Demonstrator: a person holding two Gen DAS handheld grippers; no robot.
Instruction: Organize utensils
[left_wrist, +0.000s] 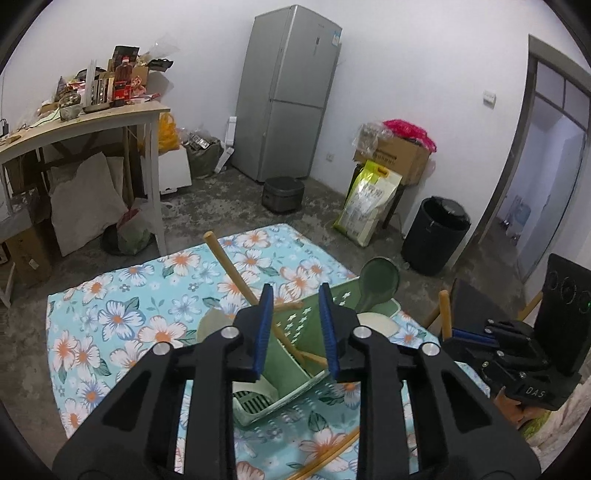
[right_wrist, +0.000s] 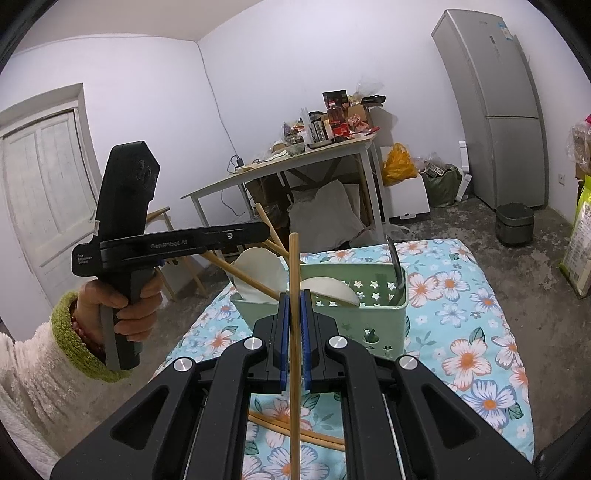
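The right tongs (right_wrist: 294, 306) pinch a single wooden chopstick (right_wrist: 294, 332) that stands nearly upright between the blue pads, just in front of the green basket (right_wrist: 384, 317). The basket sits on a flowered cloth (right_wrist: 461, 332) and holds white spoons (right_wrist: 258, 273), a dark ladle (left_wrist: 378, 280) and several slanting chopsticks. The left tongs (left_wrist: 295, 325) hover over the basket, narrowly spread; a wooden stick (left_wrist: 236, 269) crosses the gap between the pads, though whether they touch it is hard to tell. More loose chopsticks (right_wrist: 295, 430) lie on the cloth near the right tongs. A hand (right_wrist: 122, 306) in a fluffy sleeve grips the left handle.
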